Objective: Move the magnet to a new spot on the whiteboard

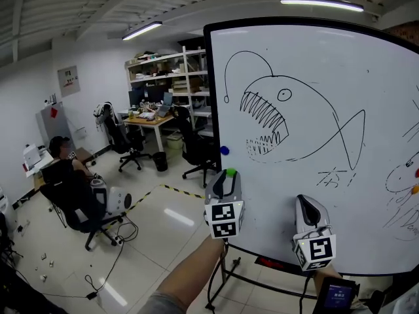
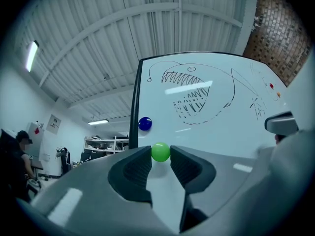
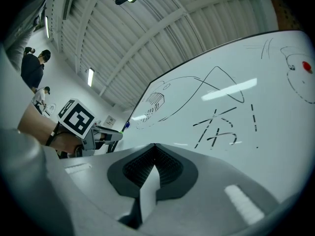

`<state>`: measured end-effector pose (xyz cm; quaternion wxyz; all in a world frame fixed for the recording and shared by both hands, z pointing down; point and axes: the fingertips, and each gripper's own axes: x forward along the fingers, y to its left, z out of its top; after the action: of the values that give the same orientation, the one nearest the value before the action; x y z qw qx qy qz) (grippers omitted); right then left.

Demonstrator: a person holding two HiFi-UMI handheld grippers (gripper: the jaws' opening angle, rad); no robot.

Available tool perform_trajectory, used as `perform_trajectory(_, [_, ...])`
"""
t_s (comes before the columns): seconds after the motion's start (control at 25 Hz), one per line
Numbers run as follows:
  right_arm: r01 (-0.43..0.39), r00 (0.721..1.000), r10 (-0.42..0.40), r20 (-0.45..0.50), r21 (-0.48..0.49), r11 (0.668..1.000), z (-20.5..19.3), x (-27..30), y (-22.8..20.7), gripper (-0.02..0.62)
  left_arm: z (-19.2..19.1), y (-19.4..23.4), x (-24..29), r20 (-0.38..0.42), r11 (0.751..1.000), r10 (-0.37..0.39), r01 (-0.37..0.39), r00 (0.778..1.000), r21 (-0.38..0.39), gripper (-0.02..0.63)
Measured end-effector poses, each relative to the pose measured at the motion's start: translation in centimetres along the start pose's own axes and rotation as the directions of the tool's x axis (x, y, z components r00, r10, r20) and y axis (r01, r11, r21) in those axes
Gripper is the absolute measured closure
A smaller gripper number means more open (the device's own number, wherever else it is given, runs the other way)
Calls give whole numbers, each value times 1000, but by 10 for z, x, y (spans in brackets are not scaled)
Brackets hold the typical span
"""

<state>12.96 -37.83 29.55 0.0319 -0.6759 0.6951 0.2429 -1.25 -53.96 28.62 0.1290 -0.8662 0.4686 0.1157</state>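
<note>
My left gripper (image 1: 228, 174) is shut on a small green ball magnet (image 2: 160, 152), which sits pinched between the two dark pads near the whiteboard's (image 1: 327, 110) lower left part. In the head view the green magnet (image 1: 230, 173) shows at the gripper's tip, just in front of the board. A blue magnet (image 2: 144, 124) sticks to the board's left edge above it, and shows as the blue magnet (image 1: 224, 150) in the head view. My right gripper (image 1: 306, 205) hangs lower right before the board, its jaws (image 3: 154, 146) pressed together with nothing between them.
The whiteboard carries a fish drawing (image 1: 288, 120) and stands on a wheeled frame (image 1: 226, 273). Red and yellow magnets (image 1: 414, 175) sit at its right edge. Behind on the left are office chairs (image 1: 78, 208), a seated person (image 1: 62, 159), desks and shelves (image 1: 167, 84).
</note>
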Motion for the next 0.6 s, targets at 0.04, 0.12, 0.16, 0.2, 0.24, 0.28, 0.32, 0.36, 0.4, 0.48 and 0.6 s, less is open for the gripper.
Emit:
perform_trajectory(0.04, [-3, 1000, 3, 0, -1, 1000, -1, 2, 3, 588, -1, 4, 2, 0, 1000, 2, -2, 1000, 0, 486])
perform_trajectory(0.12, [-8, 1000, 8, -1, -5, 1000, -3, 5, 6, 588, -3, 10, 6, -2, 1000, 4, -4, 1000, -2, 486])
perform_trajectory(0.16, [-8, 1000, 8, -4, -7, 1000, -3, 7, 7, 588, -4, 13, 8, -3, 1000, 5, -5, 1000, -4, 486])
perform_trajectory(0.2, [-7, 1000, 7, -8, -9, 1000, -3, 8, 8, 588, -5, 15, 10, -5, 1000, 5, -5, 1000, -5, 486])
perform_trajectory(0.24, [-4, 1000, 4, -12, -10, 1000, -3, 9, 8, 588, -6, 18, 12, -9, 1000, 7, -7, 1000, -6, 486])
perform_trajectory(0.28, [-2, 1000, 2, -13, -12, 1000, -2, 10, 8, 588, -8, 20, 14, -14, 1000, 9, -9, 1000, -9, 486])
perform_trajectory(0.32, [-1, 1000, 1, -13, -13, 1000, -2, 12, 7, 588, -9, 22, 16, -16, 1000, 8, -9, 1000, -15, 486])
perform_trajectory(0.36, [-1, 1000, 1, -12, -15, 1000, -1, 13, 7, 588, -9, 23, 17, -16, 1000, 5, -5, 1000, -24, 486])
perform_trajectory(0.4, [-1, 1000, 1, -11, -16, 1000, -1, 14, 7, 588, -10, 23, 18, -13, 999, 0, 0, 1000, -33, 485])
perform_trajectory(0.48, [1, 1000, -1, -10, -16, 1000, -1, 15, 6, 588, -10, 23, 19, -6, 999, -10, 9, 1000, -43, 485])
perform_trajectory(0.6, [1, 1000, -1, -8, -12, 1000, -2, 17, 6, 588, -9, 23, 19, -1, 999, -21, 21, 1000, -51, 485])
